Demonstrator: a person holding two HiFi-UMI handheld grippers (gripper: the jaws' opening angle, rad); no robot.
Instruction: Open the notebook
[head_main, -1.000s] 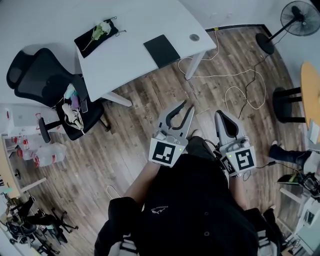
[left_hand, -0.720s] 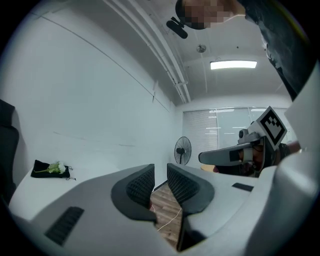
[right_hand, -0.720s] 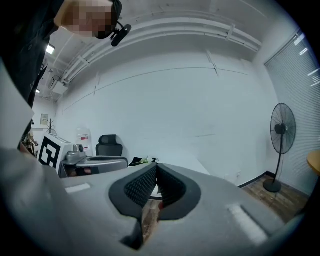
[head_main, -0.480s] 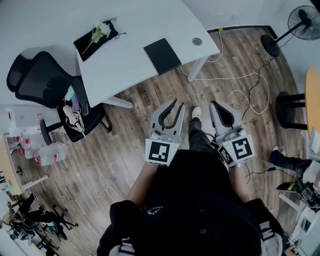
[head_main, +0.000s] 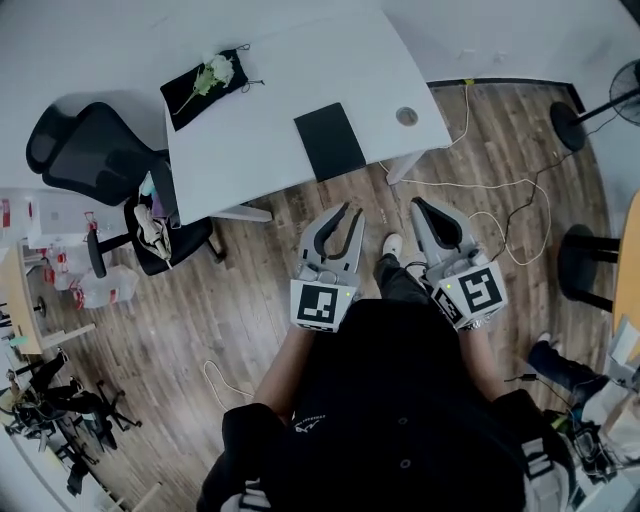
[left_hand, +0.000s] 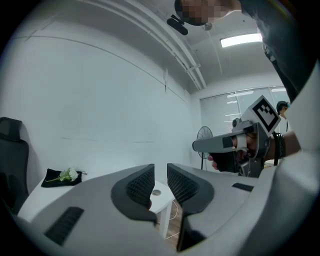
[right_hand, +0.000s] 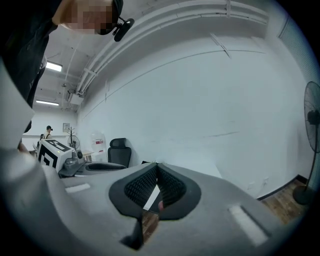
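Wood-plank floor (head_main: 250, 300) across the whole head view, white walls beyond. Counted one person (head_main: 400, 420) in a black top, filling the lower part of that view. Logged one white desk (head_main: 300, 80) ahead, well apart from both grippers. Logged one black office chair (head_main: 95, 160) at the desk's left end, with loose items heaped on its seat. Picked out one standing fan (left_hand: 203, 135) by the far wall in the left gripper view. Noted loose white cables (head_main: 500, 215) looping over the floor at the right.

Counted two hand-held grippers, side by side just ahead of the person, each carrying one marker cube (head_main: 319, 305), so two cubes in all. Found the left gripper (head_main: 350, 210) released, its pads (left_hand: 140, 185) parted by a narrow gap with nothing between them, only the desk corner far behind. Found the right gripper (head_main: 420, 205) clenched on nothing, pad tips together in its own view.

Counted one black notebook (head_main: 329, 140), closed and flat on the desk near the front edge, touched by neither gripper. Counted one black cloth (head_main: 195, 92) at the desk's far left corner. Spotted one white shoe (head_main: 392, 244) on the floor between the two grippers. Counted one pale flower (head_main: 215, 72) lying on the cloth. Counted one round grommet (head_main: 406, 116) in the desktop, right of the notebook.
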